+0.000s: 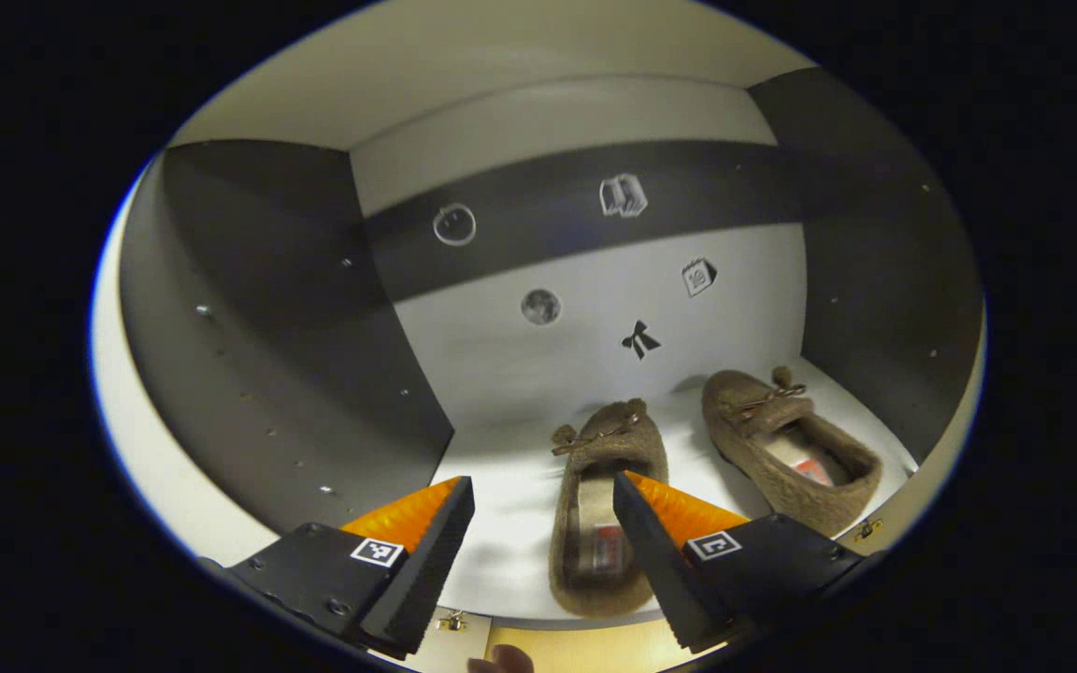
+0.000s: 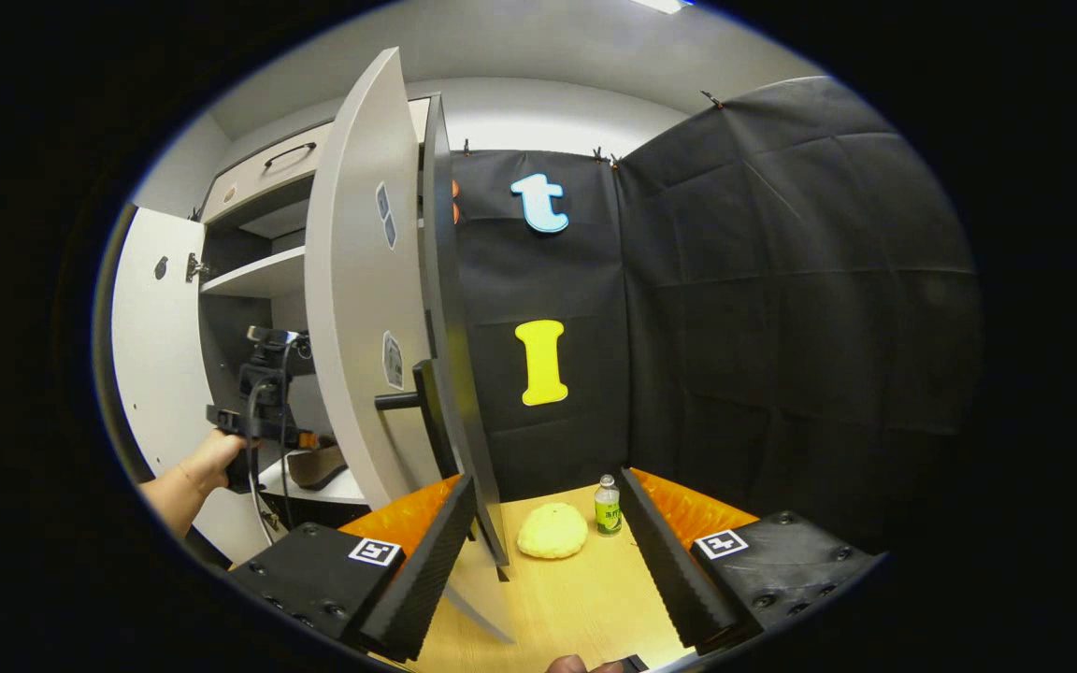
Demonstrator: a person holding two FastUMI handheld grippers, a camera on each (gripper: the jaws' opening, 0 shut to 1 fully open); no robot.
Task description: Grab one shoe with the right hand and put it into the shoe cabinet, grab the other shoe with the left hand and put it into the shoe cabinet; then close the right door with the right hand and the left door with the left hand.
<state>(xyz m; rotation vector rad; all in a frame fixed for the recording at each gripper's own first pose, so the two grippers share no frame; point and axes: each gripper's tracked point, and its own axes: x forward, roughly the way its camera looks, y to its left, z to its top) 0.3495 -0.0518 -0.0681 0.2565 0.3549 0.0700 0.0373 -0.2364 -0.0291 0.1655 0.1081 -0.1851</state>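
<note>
Inside the shoe cabinet (image 1: 267, 374), two brown slip-on shoes lay side by side on the white bottom shelf (image 1: 510, 495), toes toward the back panel, as seen in the left gripper view. The left shoe (image 1: 604, 505) sat just ahead of the left gripper (image 1: 543, 500), whose fingers stood spread apart with nothing between them, the right-hand finger overlapping the shoe's edge in the picture; whether it touched could not be told. The right shoe (image 1: 786, 449) lay near the cabinet's right wall, angled slightly and apart from its partner. Small stickers dotted the back panel (image 1: 595, 308). In the right gripper view, the right gripper (image 2: 548, 514) was likewise spread and empty, held over a pale wooden floor (image 2: 567, 598) in front of the cabinet's open right door (image 2: 361, 327), which swung out edge-on with its dark handle (image 2: 403, 400) facing the camera. Farther off, a hand (image 2: 211, 458) held the other gripper at the cabinet's lower compartment, beside the open left door (image 2: 150, 355). A yellow cushion-like lump (image 2: 552, 531) and a small bottle (image 2: 607, 507) stood on the floor near the black cloth wall.
</note>
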